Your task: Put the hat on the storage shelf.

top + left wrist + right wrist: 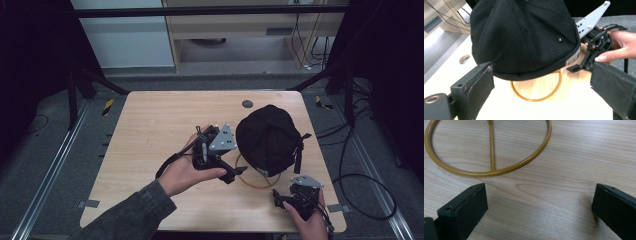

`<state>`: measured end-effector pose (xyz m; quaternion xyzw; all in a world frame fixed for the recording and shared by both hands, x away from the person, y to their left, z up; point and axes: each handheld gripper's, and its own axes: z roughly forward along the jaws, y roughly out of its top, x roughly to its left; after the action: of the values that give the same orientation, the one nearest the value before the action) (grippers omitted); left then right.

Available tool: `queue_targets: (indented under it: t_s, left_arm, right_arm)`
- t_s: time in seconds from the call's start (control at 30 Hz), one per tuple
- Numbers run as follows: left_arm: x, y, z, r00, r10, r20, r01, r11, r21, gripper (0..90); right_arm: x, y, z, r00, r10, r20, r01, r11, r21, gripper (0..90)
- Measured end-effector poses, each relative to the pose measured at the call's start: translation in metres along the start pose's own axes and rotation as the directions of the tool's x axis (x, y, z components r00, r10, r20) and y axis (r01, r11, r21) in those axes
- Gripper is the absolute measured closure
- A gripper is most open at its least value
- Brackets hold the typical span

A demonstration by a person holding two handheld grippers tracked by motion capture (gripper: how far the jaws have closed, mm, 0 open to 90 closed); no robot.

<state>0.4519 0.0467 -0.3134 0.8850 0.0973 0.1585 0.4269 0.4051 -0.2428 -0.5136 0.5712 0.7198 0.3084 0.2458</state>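
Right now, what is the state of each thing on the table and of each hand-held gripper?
black cap: crown up, over part of the ring, not gripped.
yellow ring: flat on the table, partly under the cap.
left hand-held gripper: open, beside the cap.
right hand-held gripper: open, holding nothing.

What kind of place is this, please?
Probably a lab recording station: a small wooden table stands inside a dark frame with floor rails, cables lie around, and a black cap sits on a ring stand.
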Motion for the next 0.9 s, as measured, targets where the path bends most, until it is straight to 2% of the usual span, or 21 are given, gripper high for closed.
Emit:
queue_targets:
  t_s: [0.2, 0.33, 0.57, 0.67, 0.73, 0.9]
  left_arm:
    - [-0.004, -0.018, -0.004, 0.9995, -0.031, -0.003, 0.031, 0.9994, -0.012, 4.7]
    - [-0.004, -0.034, -0.009, 0.9976, -0.069, -0.004, 0.069, 0.9973, -0.024, 4.7]
    - [0.001, -0.063, -0.018, 0.9925, -0.116, -0.039, 0.115, 0.9932, -0.014, 4.7]
    - [0.006, -0.075, -0.022, 0.9896, -0.134, -0.053, 0.134, 0.9910, -0.011, 4.8]
    - [0.011, -0.086, -0.025, 0.9846, -0.165, -0.058, 0.164, 0.9863, -0.017, 5.0]
    - [0.017, -0.110, -0.030, 0.9749, -0.205, -0.086, 0.205, 0.9787, -0.015, 5.3]
  right_arm:
    - [0.000, 0.000, 0.000, 1.0000, 0.000, 0.000, 0.000, 1.000, 0.000, 0.4]
    - [0.000, 0.000, 0.000, 1.0000, 0.000, 0.000, 0.000, 1.000, 0.000, 0.3]
    - [0.000, 0.000, 0.000, 1.0000, 0.000, 0.000, 0.000, 1.000, 0.000, 0.4]
    - [0.000, 0.000, 0.000, 1.0000, 0.000, 0.000, 0.000, 1.000, 0.000, 0.3]
    - [0.000, 0.000, 0.000, 1.0000, 0.000, 0.000, 0.000, 1.000, 0.000, 0.3]
    - [0.000, 0.000, 0.000, 1.0000, 0.000, -0.001, 0.000, 1.000, 0.000, 0.3]
